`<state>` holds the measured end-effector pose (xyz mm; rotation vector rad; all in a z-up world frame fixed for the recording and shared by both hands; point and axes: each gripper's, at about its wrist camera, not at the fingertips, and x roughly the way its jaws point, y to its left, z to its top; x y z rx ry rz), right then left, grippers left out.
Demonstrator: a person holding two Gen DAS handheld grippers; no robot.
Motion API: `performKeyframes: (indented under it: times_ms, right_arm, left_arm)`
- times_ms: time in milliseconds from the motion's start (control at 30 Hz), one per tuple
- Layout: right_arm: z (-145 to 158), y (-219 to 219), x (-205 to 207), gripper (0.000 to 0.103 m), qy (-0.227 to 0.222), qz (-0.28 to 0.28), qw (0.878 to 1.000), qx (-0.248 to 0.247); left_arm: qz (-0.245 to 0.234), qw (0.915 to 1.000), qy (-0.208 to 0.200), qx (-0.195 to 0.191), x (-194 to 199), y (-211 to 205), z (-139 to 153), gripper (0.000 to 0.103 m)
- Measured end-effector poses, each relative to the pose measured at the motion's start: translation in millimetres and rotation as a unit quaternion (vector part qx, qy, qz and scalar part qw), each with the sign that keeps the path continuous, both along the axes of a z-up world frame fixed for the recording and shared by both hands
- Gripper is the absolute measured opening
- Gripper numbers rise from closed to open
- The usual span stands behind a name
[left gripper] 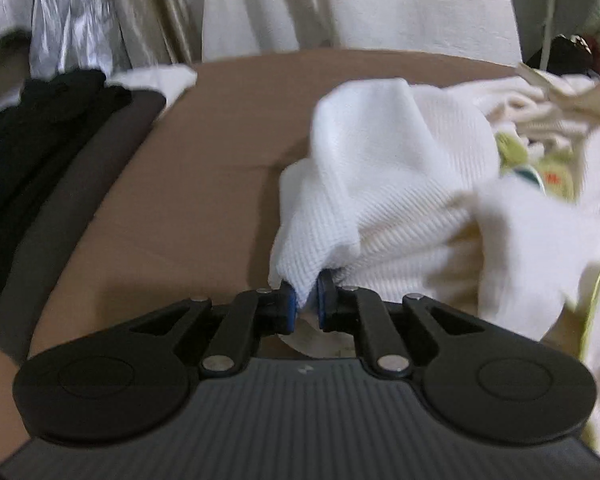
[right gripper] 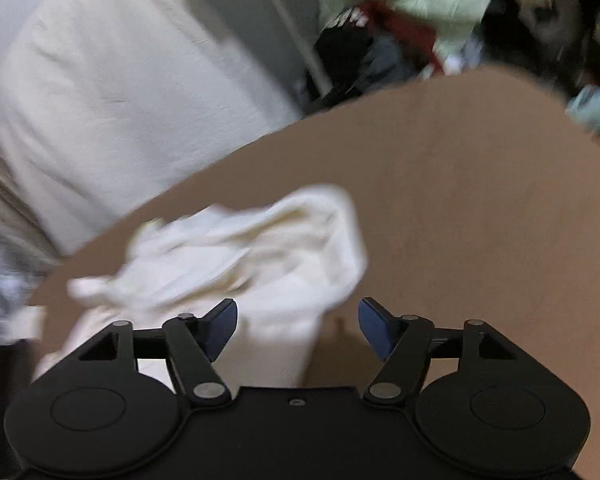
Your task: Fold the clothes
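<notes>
My left claw point(left gripper: 307, 305) is clamped on a corner of the white waffle-knit cloth point(left gripper: 384, 184); the blue pads point(left gripper: 287, 307) pinch the fabric between them, and the cloth rises from there in a crumpled heap over the near right part of the brown desk point(left gripper: 220, 152). Under and beside that heap, toward the desk's right edge, lies a cream ribbed garment point(left gripper: 516, 108) with a patch of green and yellow print point(left gripper: 540, 168) showing between the folds. The desk's middle is bare. At its far left corner a small white cloth point(left gripper: 156, 80) lies on the edge, and just off the left edge sits a stack of black and dark brown folded clothes point(left gripper: 52, 136). Beyond the far edge hang pale curtains point(left gripper: 148, 12) and a large white sheet-like fabric point(left gripper: 360, 4).

My right claw point(right gripper: 298, 328) stands wide apart, its pads touching nothing. A blurred white cloth point(right gripper: 244, 256) lies bunched on the desk point(right gripper: 460, 200) just ahead of it, trailing down between the left finger point(right gripper: 220, 330) and the body of the tool; I cannot tell whether it is the same cloth. Past the desk's far edge are a big white cushion or bedding point(right gripper: 112, 88) and a heap of mixed clothes, pale green, red and black point(right gripper: 404, 8).
</notes>
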<state>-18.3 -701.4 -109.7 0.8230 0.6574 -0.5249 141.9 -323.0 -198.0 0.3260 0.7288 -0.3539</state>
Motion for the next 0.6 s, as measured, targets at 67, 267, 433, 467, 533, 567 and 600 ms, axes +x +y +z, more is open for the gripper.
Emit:
performKeyframes:
  times_ms: [67, 267, 433, 467, 533, 567, 600]
  right_arm:
    - [-17.5, 23.2, -0.5, 0.077, -0.009, 0.06, 0.996, 0.063]
    - [-83.8, 74.8, 34.2, 0.077, -0.005, 0.162, 0.953, 0.254]
    - [-56.6, 112.9, 58.6, 0.011, 0.038, 0.201, 0.979, 0.002]
    - [-40.9, 120.5, 58.1, 0.011, 0.048, 0.205, 0.974, -0.085]
    - [4.9, 127.5, 31.3, 0.01, 0.021, 0.193, 0.961, -0.198]
    - [22.3, 127.4, 15.9, 0.01, 0.015, 0.181, 0.957, -0.226]
    - [33.0, 121.2, 0.5, 0.01, 0.015, 0.165, 0.956, -0.242]
  left_arm:
    - [0.0, 0.9998, -0.019, 0.008, -3.4, -4.4, -3.9, 0.009]
    - [0.01, 0.9991, -0.021, -0.034, 7.0, 3.9, 10.0, 0.008]
    - [0.022, 0.9948, -0.041, -0.091, 6.7, 20.4, 51.7, 0.008]
    - [0.022, 0.9933, -0.04, -0.106, 3.1, 24.3, 61.4, 0.007]
    - [0.015, 0.9884, -0.031, -0.148, -11.8, 35.0, 80.8, 0.007]
    - [0.009, 0.9853, -0.025, -0.169, -21.2, 40.5, 87.6, 0.007]
    - [-0.003, 0.9811, -0.011, -0.193, -32.5, 46.0, 90.8, 0.007]
